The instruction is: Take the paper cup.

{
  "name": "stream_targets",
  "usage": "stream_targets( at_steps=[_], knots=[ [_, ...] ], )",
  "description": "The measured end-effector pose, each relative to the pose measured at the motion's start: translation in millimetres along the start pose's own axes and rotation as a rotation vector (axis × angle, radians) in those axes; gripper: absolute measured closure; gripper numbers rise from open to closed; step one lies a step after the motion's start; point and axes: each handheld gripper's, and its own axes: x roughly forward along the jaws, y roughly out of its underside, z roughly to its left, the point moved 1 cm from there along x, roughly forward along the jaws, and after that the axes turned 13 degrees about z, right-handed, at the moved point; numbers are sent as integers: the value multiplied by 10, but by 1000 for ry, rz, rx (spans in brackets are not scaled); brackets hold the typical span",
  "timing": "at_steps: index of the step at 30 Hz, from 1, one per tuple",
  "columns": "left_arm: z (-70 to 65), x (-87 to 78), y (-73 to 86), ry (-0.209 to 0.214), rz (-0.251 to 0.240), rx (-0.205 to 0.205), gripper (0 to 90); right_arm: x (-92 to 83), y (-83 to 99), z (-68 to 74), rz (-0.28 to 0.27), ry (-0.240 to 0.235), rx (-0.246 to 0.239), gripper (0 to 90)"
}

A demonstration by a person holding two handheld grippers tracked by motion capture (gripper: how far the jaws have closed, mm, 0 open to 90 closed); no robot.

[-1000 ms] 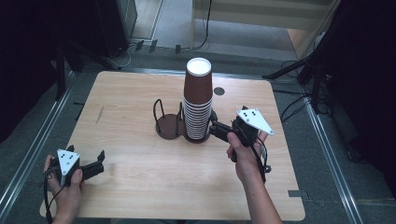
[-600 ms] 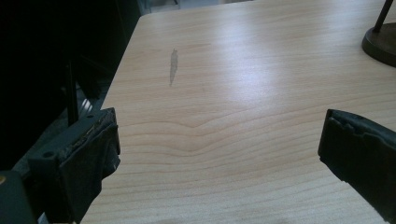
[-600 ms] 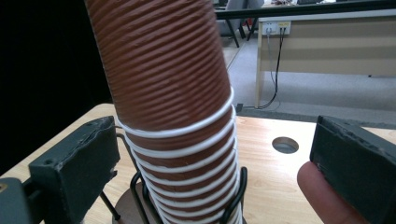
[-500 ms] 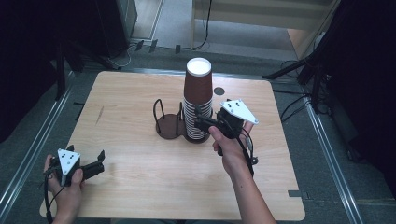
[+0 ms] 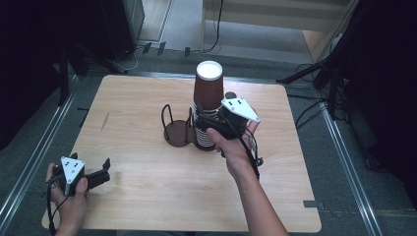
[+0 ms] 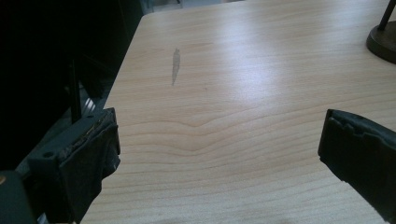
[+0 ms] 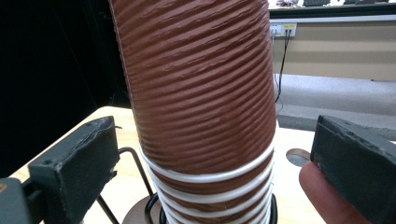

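Observation:
A tall stack of ribbed brown paper cups (image 5: 208, 93) stands upside down in one ring of a black wire holder (image 5: 178, 132) at the table's middle. My right gripper (image 5: 205, 121) is open at the stack's lower half, one jaw on each side. In the right gripper view the cups (image 7: 201, 93) rise between the jaws of that gripper (image 7: 215, 163), apart from both pads. My left gripper (image 5: 104, 168) rests open near the front left corner, over bare wood. The left gripper view has nothing between the jaws of the left gripper (image 6: 219, 158).
The wooden table (image 5: 147, 196) has a small round hole (image 5: 230, 95) behind the stack and a grey scuff (image 6: 175, 65) on its left side. The holder's second ring is empty, and its base (image 6: 385, 42) lies far right of my left gripper. Dark floor and metal rails surround the table.
My right gripper has moved left and forward from beside the stack until its open jaws straddle the cups. The left gripper has stayed put.

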Motion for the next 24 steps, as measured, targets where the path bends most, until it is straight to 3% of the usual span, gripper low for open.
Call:
stream_targets(
  at_steps=[9, 16, 24],
  knots=[
    [2, 1, -1, 1, 4, 4, 0, 132, -26, 13, -1, 27, -5, 9],
    [3, 2, -2, 1, 7, 5, 0, 223, -48, 67, -32, 44, -19, 11],
    [0, 4, -3, 1, 5, 5, 0, 275, -90, 70, -58, 50, -1, 23]
  ],
)
